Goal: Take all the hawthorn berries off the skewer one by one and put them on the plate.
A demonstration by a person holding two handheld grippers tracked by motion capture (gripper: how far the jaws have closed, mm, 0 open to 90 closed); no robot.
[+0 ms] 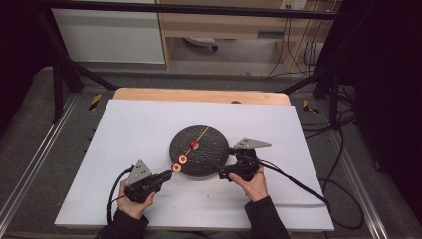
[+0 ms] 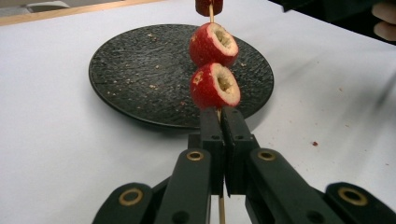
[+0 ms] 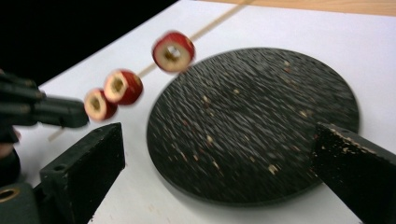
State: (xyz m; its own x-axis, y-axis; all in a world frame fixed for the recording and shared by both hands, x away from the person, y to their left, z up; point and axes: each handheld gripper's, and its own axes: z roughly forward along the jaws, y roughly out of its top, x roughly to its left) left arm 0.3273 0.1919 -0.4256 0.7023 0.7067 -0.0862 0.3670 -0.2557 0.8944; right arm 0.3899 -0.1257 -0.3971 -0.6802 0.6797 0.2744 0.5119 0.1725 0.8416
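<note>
- Left gripper [image 1: 166, 175] clamped on thin wooden skewer [image 1: 201, 134] carrying red cored fruit pieces [image 2: 214, 86].
- Skewer long axis runs from gripper up-right over round black textured plate [image 1: 209, 154], tip toward far edge.
- Right gripper [image 3: 210, 186] jaws wide apart beside plate on white surface [image 1: 129, 129].

Lab (black frame [image 1: 59, 74], cables [image 1: 303, 50]).

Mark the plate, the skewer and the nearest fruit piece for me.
plate [image 2: 135, 74], left gripper view, bare dark face.
skewer [image 1: 201, 134], high view, bare far end.
nearest fruit piece [image 2: 215, 86], left gripper view, cut face.
</note>
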